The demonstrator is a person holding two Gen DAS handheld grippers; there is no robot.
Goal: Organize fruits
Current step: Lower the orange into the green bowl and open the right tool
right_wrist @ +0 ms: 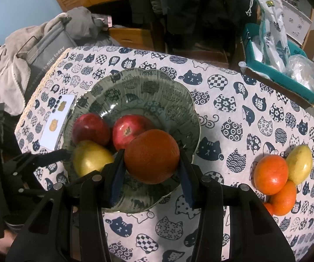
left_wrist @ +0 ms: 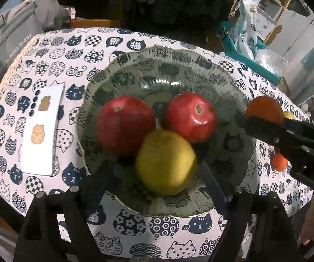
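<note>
A patterned green bowl (left_wrist: 178, 65) (right_wrist: 178, 100) holds two red apples (left_wrist: 125, 125) (left_wrist: 191, 116) and a yellow fruit (left_wrist: 165, 161) (right_wrist: 91, 158). My left gripper (left_wrist: 157, 179) is open around the yellow fruit, which looks blurred. My right gripper (right_wrist: 151, 163) is shut on an orange (right_wrist: 151, 156) (left_wrist: 264, 110) over the bowl's near right rim. Two more oranges (right_wrist: 270, 173) (right_wrist: 283, 197) and a yellow fruit (right_wrist: 299, 163) lie on the cat-print tablecloth at the right.
A white phone (left_wrist: 42, 128) lies left of the bowl. A grey bag with cloth (right_wrist: 43, 41) sits at the table's far left. A teal box with plastic bags (right_wrist: 283, 65) stands at the far right.
</note>
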